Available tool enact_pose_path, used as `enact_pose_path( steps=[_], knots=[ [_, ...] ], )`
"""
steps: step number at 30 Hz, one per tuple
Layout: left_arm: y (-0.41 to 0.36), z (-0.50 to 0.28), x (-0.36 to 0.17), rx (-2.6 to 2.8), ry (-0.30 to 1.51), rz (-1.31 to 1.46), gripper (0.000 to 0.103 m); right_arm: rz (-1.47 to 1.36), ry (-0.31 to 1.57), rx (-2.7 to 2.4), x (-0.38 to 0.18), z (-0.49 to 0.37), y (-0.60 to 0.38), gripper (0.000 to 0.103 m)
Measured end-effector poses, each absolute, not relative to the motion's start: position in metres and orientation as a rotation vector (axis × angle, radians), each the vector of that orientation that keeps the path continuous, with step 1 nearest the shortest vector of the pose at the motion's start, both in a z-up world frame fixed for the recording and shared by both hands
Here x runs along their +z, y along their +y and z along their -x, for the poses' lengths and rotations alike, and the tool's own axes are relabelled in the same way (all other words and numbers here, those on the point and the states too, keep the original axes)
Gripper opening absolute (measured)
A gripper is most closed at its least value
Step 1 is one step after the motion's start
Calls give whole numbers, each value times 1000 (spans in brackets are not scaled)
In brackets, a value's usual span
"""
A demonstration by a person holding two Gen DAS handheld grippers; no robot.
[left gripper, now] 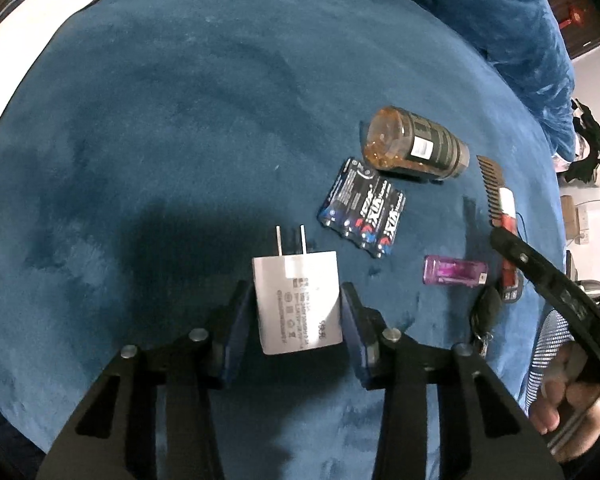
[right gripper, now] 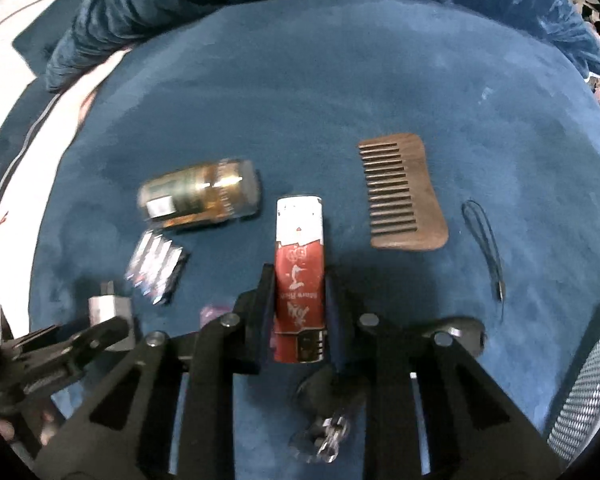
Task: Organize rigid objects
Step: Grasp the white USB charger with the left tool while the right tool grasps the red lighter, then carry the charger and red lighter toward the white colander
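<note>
White charger [left gripper: 298, 300] sits between the left gripper [left gripper: 298, 312] fingers [left gripper: 236, 320], prongs pointing away from the camera. Both pads are against its sides, so the left is gripping the charger. It looks lifted off the cloth, with its shadow to the left.

Left wrist view, surface: blue velvet cloth [left gripper: 180, 120] over the bench, bunched at the far right edge. Beyond the charger, to the right: battery pack [left gripper: 362, 210], then an amber bottle [left gripper: 414, 146] lying on its side just behind it. Purple lighter [left gripper: 454, 271] lies right of the charger, car key [left gripper: 486, 312] near it. Comb [left gripper: 494, 186] at far right. The right gripper's arm crosses that corner, a hand [left gripper: 572, 392] behind it. Pale floor at the edges.

Right wrist view: red-and-white lighter [right gripper: 300, 276] stands lengthwise between the right gripper [right gripper: 298, 280] fingers [right gripper: 262, 304], metal head toward the camera. Fingers clamped on its red lower half, white end sticking out past the tips.

Same cloth here. Wooden comb [right gripper: 404, 196] to the right of the lighter, apart from it, teeth facing left. Black hair tie [right gripper: 482, 240] further right. Bottle [right gripper: 202, 198] and batteries [right gripper: 158, 266] to the left, blurred. Key [right gripper: 328, 420] under the gripper. Left gripper with the charger [right gripper: 110, 310] in the lower left. Mesh basket [right gripper: 588, 392] at the lower right edge.
</note>
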State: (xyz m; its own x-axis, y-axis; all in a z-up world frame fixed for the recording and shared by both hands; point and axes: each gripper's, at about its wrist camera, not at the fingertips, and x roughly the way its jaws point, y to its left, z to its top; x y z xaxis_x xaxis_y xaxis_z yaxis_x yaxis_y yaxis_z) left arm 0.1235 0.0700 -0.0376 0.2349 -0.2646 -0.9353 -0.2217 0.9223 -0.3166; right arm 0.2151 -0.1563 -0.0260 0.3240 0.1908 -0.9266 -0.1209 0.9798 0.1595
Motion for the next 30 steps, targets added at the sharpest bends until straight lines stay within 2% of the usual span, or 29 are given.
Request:
enact_pose_path(
  steps=[5,13,15,17,20,21,30],
  knots=[
    [75,-103,-33,-37,1364,396,43,-42,1238,310,-18,-185,-138,23],
    [76,-79,-33,-54,1410,344,43,-7,1385,333,-57,-138,-116,24],
    [71,-78,-40,-52,1428,333,53,-5,1374,306,-59,-137,-116,24],
    [73,-74,-46,-50,1425,330,53,-3,1371,289,-61,-139,-108,26],
    [72,-75,-46,-39,1402,344,49,20,1359,275,-63,-141,-97,25],
    [71,-76,-45,-35,1393,345,41,22,1355,268,-62,-140,-96,23],
    [80,-61,-22,-65,1354,330,40,-38,1320,276,-47,-122,-102,22]
  ],
)
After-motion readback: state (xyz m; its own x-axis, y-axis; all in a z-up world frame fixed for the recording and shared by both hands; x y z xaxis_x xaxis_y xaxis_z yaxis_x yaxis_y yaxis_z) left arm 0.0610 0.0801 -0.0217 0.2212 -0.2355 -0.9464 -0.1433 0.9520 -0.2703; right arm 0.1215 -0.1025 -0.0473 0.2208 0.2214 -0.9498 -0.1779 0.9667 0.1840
